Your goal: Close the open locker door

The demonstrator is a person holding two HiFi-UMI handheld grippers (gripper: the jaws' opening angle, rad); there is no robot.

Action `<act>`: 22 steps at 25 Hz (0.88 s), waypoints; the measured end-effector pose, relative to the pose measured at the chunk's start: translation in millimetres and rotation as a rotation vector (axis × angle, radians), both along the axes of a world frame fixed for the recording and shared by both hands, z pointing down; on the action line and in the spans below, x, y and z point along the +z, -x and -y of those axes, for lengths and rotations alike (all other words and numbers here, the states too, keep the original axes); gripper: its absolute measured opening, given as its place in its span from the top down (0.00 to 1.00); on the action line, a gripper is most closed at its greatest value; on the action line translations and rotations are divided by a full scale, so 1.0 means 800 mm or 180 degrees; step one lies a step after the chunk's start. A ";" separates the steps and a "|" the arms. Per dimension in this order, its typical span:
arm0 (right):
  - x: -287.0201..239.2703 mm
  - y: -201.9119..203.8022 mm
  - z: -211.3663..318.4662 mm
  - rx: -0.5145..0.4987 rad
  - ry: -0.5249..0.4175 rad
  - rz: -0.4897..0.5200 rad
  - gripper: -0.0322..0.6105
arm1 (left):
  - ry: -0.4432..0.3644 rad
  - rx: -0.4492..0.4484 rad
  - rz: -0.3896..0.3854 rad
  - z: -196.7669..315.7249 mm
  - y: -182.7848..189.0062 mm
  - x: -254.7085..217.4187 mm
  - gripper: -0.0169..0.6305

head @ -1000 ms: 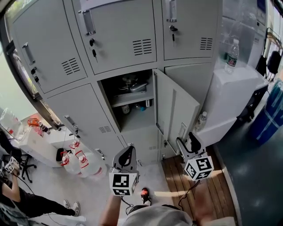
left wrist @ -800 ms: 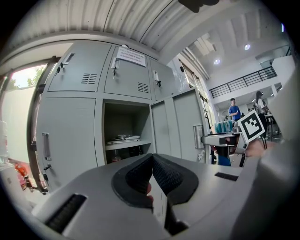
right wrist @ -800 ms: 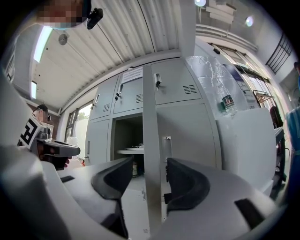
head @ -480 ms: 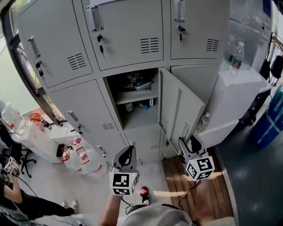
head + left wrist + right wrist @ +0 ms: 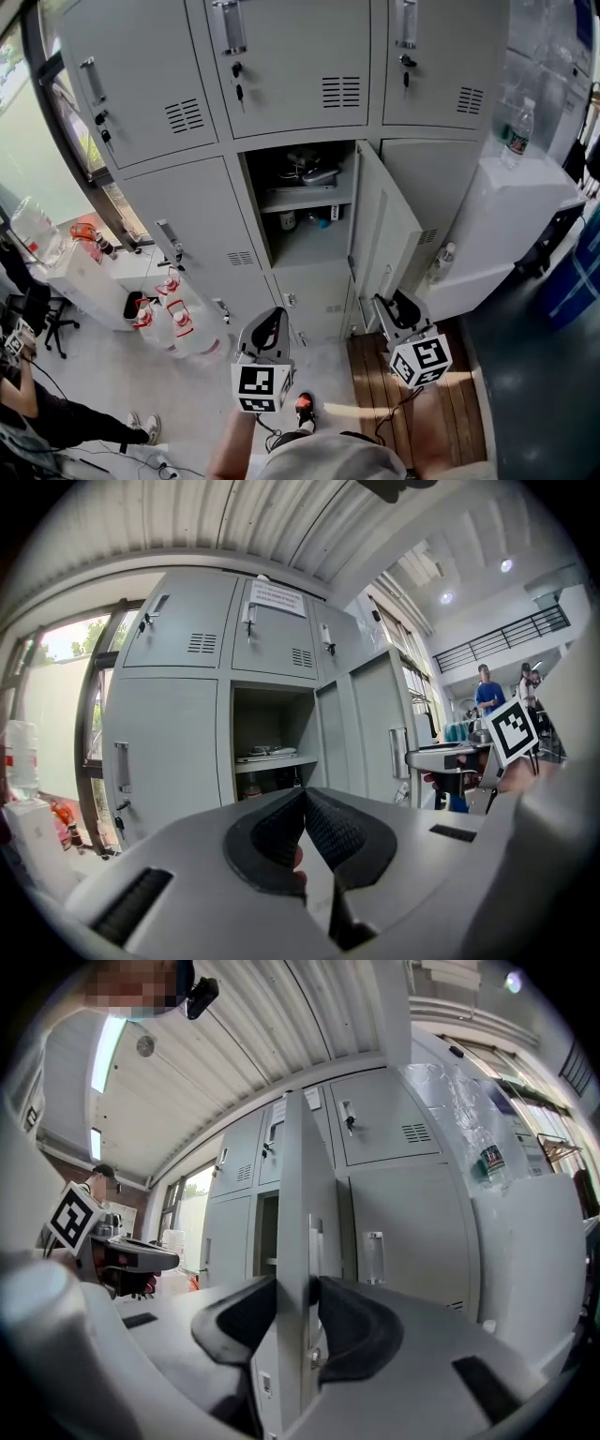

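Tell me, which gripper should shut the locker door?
Right. The right gripper has the edge of the open locker door between its closing jaws; the left gripper is shut, empty, away from it.

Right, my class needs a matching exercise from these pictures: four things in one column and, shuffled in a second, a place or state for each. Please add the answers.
Column A
1. door
2. left hand-held gripper
3. bottle
4. jugs

Column B
a. on the floor
b. shut
c. standing open
d. on top of the white cabinet

Pairs: 1-c, 2-b, 3-d, 4-a
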State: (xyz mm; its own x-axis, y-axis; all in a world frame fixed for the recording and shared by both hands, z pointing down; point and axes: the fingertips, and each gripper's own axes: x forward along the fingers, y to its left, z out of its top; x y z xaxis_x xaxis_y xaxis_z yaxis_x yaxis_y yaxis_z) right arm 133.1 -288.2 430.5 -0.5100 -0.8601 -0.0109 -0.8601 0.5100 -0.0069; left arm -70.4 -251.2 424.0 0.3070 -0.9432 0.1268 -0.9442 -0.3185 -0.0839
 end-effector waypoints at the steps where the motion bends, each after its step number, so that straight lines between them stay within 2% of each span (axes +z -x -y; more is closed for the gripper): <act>1: 0.000 0.007 -0.002 -0.0053 -0.0011 -0.0005 0.72 | -0.0001 -0.0021 0.0002 -0.001 0.003 0.000 0.94; 8: 0.000 0.056 -0.008 -0.0368 -0.0059 -0.0018 0.72 | -0.0013 -0.0154 0.0013 -0.007 0.027 -0.001 0.94; 22: -0.002 0.121 -0.001 -0.0767 -0.0100 -0.0056 0.72 | 0.0005 -0.0303 0.0024 0.006 0.064 0.001 0.94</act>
State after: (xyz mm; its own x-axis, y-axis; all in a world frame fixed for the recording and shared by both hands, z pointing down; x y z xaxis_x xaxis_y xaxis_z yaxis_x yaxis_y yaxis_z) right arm 36.4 -287.4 429.0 -0.7009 -0.7129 -0.0250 -0.7133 0.7004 0.0262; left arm -121.4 -256.0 425.1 0.2148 -0.9679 0.1301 -0.9696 -0.2274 -0.0908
